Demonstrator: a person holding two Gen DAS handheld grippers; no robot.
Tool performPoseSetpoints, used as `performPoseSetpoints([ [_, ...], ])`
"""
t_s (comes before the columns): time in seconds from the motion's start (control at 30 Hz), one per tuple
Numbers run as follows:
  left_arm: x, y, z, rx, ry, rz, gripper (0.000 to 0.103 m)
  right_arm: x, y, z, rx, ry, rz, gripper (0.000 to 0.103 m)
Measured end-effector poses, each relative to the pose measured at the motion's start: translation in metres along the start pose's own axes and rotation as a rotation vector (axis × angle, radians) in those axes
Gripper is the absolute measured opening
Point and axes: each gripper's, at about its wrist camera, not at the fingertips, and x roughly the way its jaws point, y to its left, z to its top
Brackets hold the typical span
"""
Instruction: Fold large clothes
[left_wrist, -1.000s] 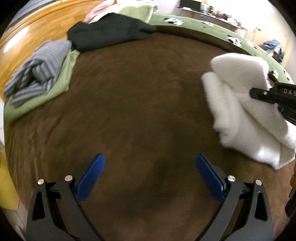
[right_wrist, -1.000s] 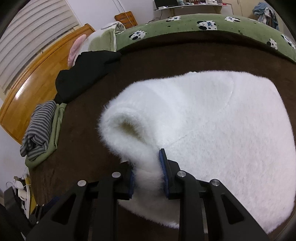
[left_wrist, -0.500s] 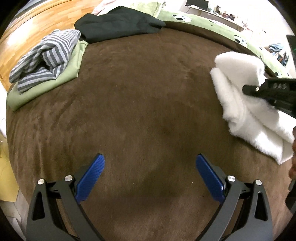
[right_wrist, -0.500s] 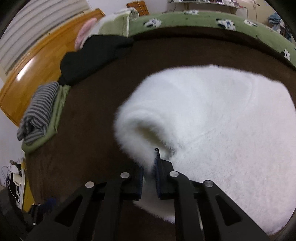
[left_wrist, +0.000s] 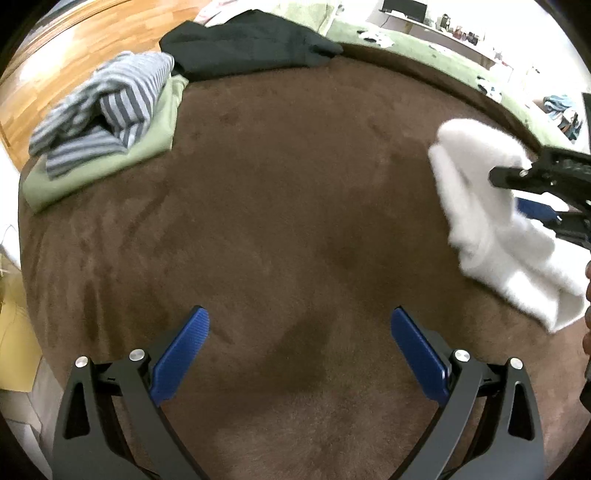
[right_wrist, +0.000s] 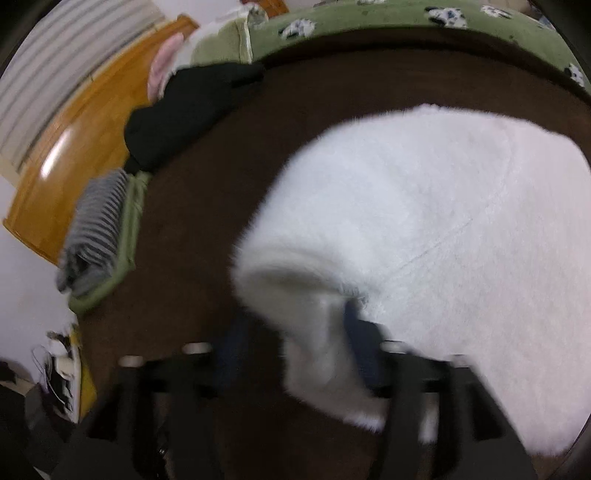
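Fleece fills most of the right wrist view: a fluffy white fleece garment (right_wrist: 424, 221) lies on the brown plush bed cover (left_wrist: 277, 203), already doubled over on itself, with a rolled fold at its near left edge. The right gripper (right_wrist: 295, 354) sits at that fold and its jaws are opening; the blurred blue pads stand apart on either side of a hanging lobe of fleece, which is between them but no longer looks pinched. From the left wrist view the same garment (left_wrist: 491, 229) shows as a layered white bundle at the far right of the cover, with the right gripper's black frame over it.

The left gripper (left_wrist: 299, 354) hovers over bare brown cover well apart from the garment, its blue-padded jaws wide apart with nothing between them.

Judging by the layers, this fold has just been laid and is being let go. The bundle looks compact, though its lower edge is uneven (one more tuck or a smoothing pass may be wanted).

At the far left edge a striped grey garment (left_wrist: 107, 107) rests on a folded green one (left_wrist: 155, 140), with a black garment (left_wrist: 251, 44) beside them. The striped one looks loosely bunched, and I cannot tell whether the black one is folded, so more work may remain.
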Motion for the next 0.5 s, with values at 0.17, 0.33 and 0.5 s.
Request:
performPoseSetpoints([
  [0.17,-0.026,-0.014,0.033,0.079,-0.042,-0.077,0.096,-0.059,-0.018,0.016,0.069,-0.054,-0.011,0.067],
  [0.33,-0.048,-0.063,0.073,0.147,-0.098,-0.254,0.096,-0.091,-0.055,0.04,0.056,-0.062,-0.092,0.069],
  [0.5,-0.042,-0.141,0.097,0.215,-0.159,-0.284,0.096,-0.091,-0.093,0.067,-0.035,-0.051,-0.177,0.069],
])
